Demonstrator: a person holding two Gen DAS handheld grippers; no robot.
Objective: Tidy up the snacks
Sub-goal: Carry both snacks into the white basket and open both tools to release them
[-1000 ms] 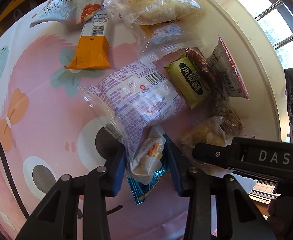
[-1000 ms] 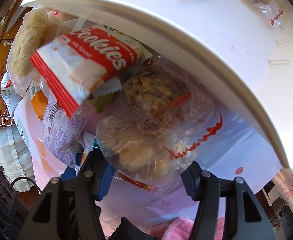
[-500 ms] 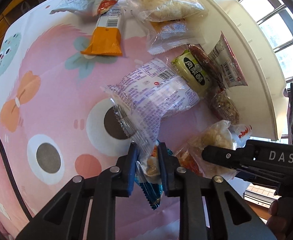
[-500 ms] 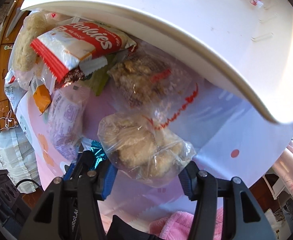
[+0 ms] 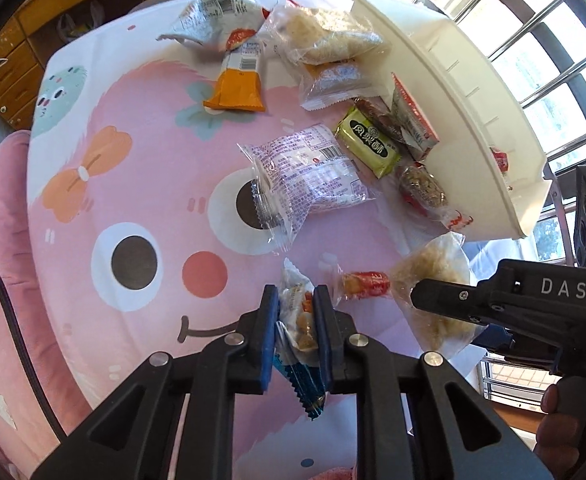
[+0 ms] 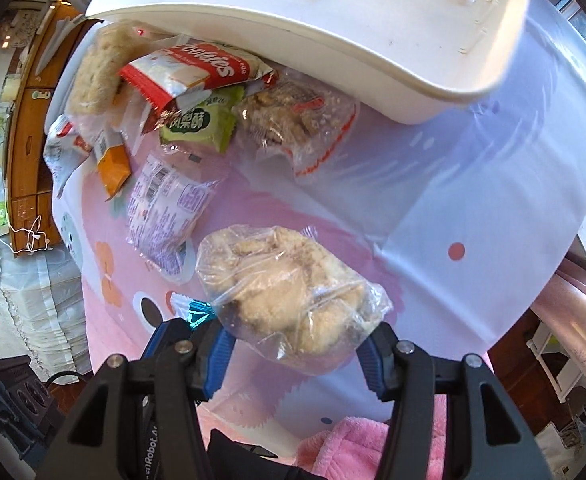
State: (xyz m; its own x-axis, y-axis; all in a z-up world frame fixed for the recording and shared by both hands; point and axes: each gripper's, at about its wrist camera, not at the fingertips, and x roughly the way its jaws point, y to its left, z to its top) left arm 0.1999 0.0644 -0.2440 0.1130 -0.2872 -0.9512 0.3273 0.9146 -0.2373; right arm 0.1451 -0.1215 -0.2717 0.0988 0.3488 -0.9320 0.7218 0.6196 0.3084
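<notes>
- The pink cartoon tablecloth covers the table.
- A white tray sits at its far edge, a few snacks inside.
- Loose snacks lie beside the tray: a purple pack, a green pack, an orange pack.
- The right gripper, jaws about half open, clamps a clear bag of pastries above the cloth.
- The left gripper, jaws nearly together, pinches a small blue-edged packet, lifted off the cloth.
</notes>
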